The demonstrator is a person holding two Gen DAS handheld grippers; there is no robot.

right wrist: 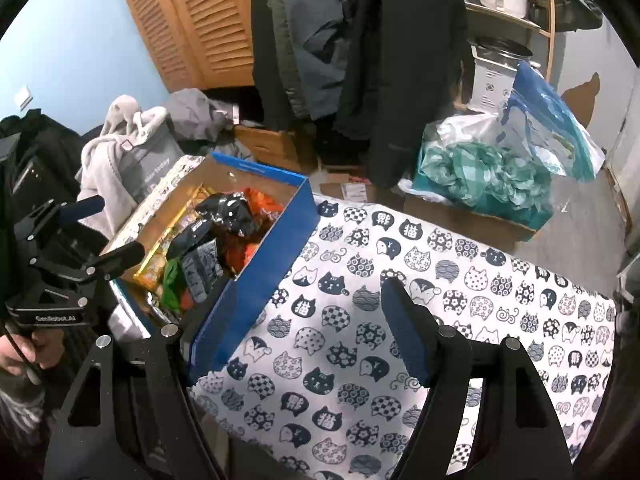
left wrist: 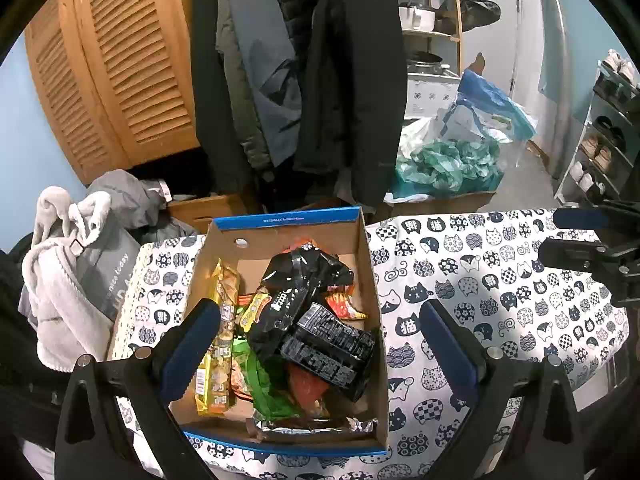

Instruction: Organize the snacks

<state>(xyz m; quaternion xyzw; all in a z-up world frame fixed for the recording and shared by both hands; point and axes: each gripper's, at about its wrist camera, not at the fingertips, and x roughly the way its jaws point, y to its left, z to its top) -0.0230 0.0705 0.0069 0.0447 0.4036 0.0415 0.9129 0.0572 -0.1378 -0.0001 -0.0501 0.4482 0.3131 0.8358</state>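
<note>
Presently, snack packets (left wrist: 304, 320) heaped in box (left wrist: 370, 280) at tablecloth's (left wrist: 500, 292) left edge. Left gripper (left wrist: 320, 332) and right gripper (right wrist: 304, 332): jaws apart, empty. Packets likely light, crinkly, slippery; pinch a sealed edge.

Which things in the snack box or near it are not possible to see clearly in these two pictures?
- Snacks at the bottom of the box: left wrist view, buried under the black packets.
- Box's near end: right wrist view, covered by the right tongs.
- Print on the yellow packet: too small, partly behind the left tongs.
- Table edges: cut off in both views.
</note>
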